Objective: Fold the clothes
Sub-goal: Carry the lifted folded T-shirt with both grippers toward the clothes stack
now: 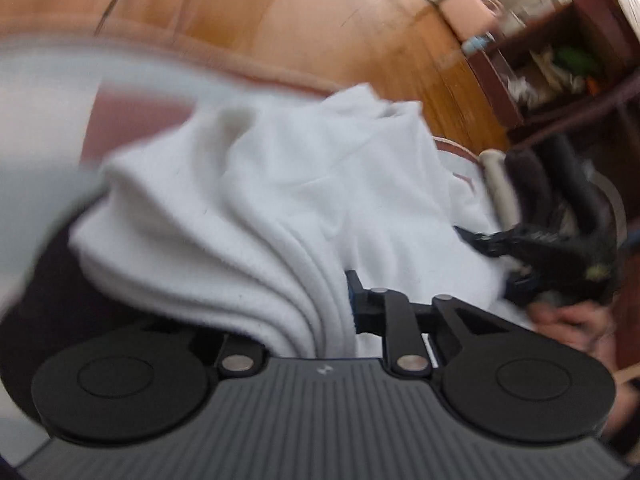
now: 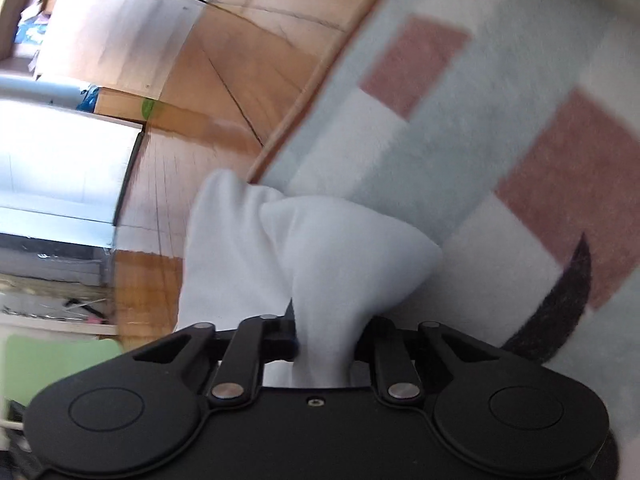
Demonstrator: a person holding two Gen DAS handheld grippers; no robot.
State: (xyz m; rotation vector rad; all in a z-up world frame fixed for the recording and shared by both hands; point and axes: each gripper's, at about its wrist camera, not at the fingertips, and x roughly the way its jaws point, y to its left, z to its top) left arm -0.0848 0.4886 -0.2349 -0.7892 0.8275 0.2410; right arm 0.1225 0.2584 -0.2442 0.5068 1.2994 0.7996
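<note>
A white fleecy garment (image 1: 260, 184) lies bunched in thick folds over a patterned rug (image 1: 132, 120). In the left wrist view its layered edge runs down between the jaws of my left gripper (image 1: 320, 312), which is shut on it; one black finger (image 1: 356, 296) shows and the other is hidden under the cloth. At the right of that view, my right gripper (image 1: 480, 240) pinches another part of the garment, with a hand (image 1: 572, 320) behind it. In the right wrist view, the right gripper (image 2: 328, 336) is shut on a gathered tuft of the white garment (image 2: 312, 248), held above the rug (image 2: 460, 128).
The rug has grey, white and dusty pink patches and a black curved mark (image 2: 560, 304). Wooden floor (image 1: 320, 12) surrounds it. A dark shelf unit (image 1: 560, 68) with clutter stands at the far right. White furniture (image 2: 60, 160) and a green item (image 2: 48, 364) sit left of the right gripper.
</note>
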